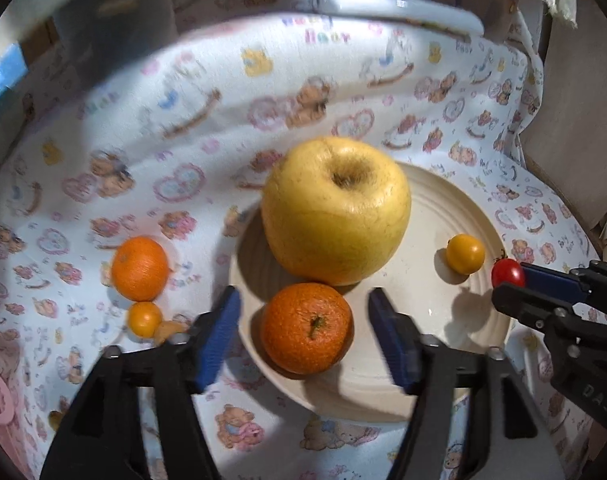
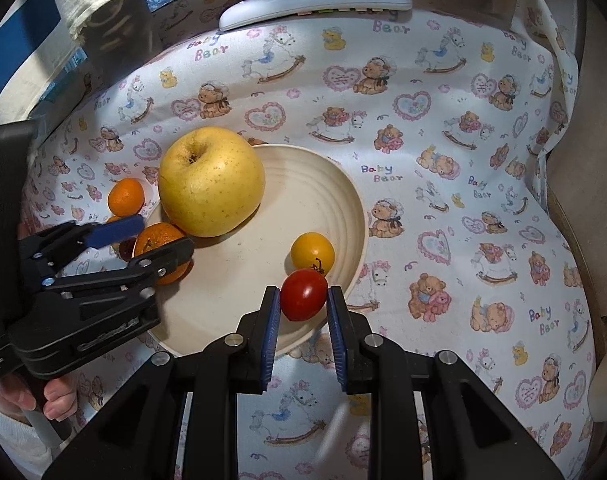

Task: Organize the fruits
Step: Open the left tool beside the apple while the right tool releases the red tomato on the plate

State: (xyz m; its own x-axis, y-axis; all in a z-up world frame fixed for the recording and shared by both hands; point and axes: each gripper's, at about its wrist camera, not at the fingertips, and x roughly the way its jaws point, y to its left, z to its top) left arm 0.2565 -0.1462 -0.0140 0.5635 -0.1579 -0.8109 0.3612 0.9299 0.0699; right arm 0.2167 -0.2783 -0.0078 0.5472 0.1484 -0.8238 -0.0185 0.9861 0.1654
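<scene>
Left hand-held gripper [image 1: 305, 334]: I see its fingers spread apart to either side of the orange [image 1: 306, 328], clear of the peel on both sides; the orange rests on the near part of the plate [image 1: 435, 364], touching the apple [image 1: 335, 210] behind it. In the right wrist view this gripper [image 2: 159, 236] reaches in from the left, angled down over the plate rim, with my fingers [image 2: 59, 398] wrapped round its handle.

Right hand-held gripper [image 2: 303, 320]: I see its blue pads [image 2: 272, 332] clamped on the red tomato [image 2: 304, 294], held just above the plate's near edge [image 2: 345, 292]. The left wrist view shows the same tomato [image 1: 508, 273] at the gripper's [image 1: 513, 280] tips by the plate's right rim.

A yellow tomato [image 2: 313, 253] lies on the plate just beyond the red one. Off the plate, on the patterned cloth [image 2: 443, 208], sit a second orange [image 1: 140, 268] and a small yellow fruit [image 1: 144, 319], touching. A white remote [image 2: 315, 6] lies at the far edge.
</scene>
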